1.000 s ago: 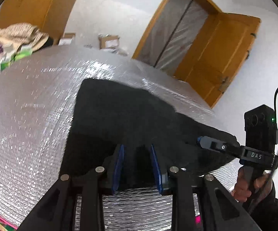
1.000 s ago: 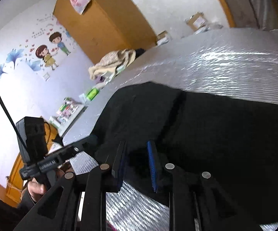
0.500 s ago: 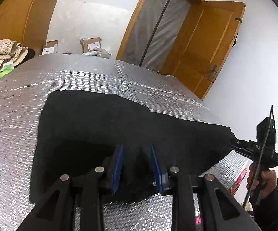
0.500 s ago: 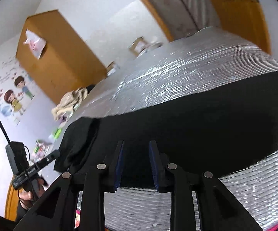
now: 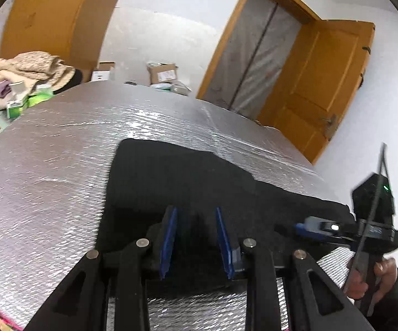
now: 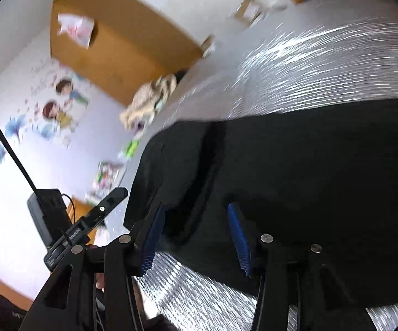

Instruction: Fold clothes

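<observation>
A black garment [image 5: 185, 176] lies spread on the silver quilted surface [image 5: 47, 165]. My left gripper [image 5: 196, 237] is at its near edge, blue pads shut on a bunch of the black cloth. My right gripper [image 6: 196, 237] is over the garment [image 6: 309, 165] near its other corner. Its jaws are opening and stand wide apart, with cloth below them that the pads do not press. In the left wrist view the right gripper [image 5: 303, 227] shows at the garment's right end, held by a hand [image 5: 375, 278]. The left gripper [image 6: 110, 201] shows at lower left in the right wrist view.
A heap of beige clothes [image 5: 25, 66] and small boxes sit at the far left edge of the surface. Cardboard boxes [image 5: 161, 73] stand on the floor behind it. A wooden door [image 5: 317, 82] is at the right and a wooden wardrobe [image 6: 116, 49] at the back.
The right gripper's jaws have spread from narrow to wide and let go of the garment's edge. The left gripper keeps the same grip on the cloth.
</observation>
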